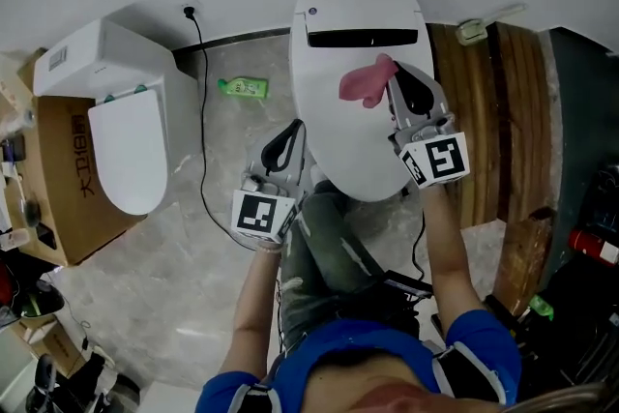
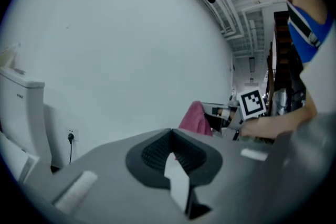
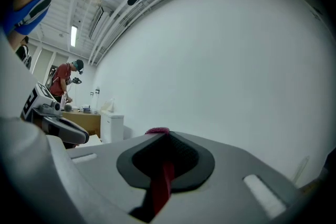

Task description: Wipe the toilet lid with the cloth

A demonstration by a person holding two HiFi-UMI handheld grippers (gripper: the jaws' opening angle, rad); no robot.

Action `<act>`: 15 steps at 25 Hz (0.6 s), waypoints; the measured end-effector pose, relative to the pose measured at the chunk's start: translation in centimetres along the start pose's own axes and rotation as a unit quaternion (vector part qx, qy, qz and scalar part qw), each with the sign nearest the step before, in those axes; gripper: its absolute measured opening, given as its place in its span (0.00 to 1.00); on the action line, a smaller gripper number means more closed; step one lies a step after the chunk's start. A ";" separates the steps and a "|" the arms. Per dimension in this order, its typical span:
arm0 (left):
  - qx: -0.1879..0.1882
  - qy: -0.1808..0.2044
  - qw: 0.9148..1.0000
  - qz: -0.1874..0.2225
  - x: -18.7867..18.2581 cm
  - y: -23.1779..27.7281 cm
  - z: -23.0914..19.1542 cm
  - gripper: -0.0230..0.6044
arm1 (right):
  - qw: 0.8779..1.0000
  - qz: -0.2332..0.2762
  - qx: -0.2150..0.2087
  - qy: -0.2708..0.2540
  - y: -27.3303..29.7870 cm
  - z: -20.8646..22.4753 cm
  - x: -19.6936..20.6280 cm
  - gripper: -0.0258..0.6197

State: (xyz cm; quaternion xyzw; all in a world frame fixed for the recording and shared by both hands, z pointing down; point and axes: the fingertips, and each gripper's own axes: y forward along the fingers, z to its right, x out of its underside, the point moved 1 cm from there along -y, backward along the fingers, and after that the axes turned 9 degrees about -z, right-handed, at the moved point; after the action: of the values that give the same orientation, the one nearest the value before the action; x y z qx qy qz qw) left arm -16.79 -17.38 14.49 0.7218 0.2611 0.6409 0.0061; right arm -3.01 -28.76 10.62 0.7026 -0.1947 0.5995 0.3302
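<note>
Only the head view shows the toilet lid (image 1: 348, 145), upper centre, with the pink cloth (image 1: 363, 84) over it. The right gripper (image 3: 160, 136) view shows its jaws clamped on the cloth. The left gripper (image 2: 170, 134) has its jaws together, holding nothing.

The right arm (image 1: 447, 251) reaches farther forward, and the right gripper (image 1: 398, 80) has its jaws clamped on the cloth (image 1: 365, 84). The left arm (image 1: 253, 305) stays nearer the body, with the left gripper (image 1: 293, 132) jaws pressed together.
</note>
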 end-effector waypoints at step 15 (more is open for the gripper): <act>-0.038 0.015 0.998 0.037 11.7 7.8 -5.7 0.04 | 0.993 -0.031 -0.019 -0.109 9.3 -2.1 11.2 0.06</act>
State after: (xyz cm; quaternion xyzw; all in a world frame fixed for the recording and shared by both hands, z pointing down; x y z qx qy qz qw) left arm -18.76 -21.47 28.96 0.7206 0.2098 0.6608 0.0056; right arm -8.43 -32.44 23.79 0.7632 -0.2184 0.5051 0.3387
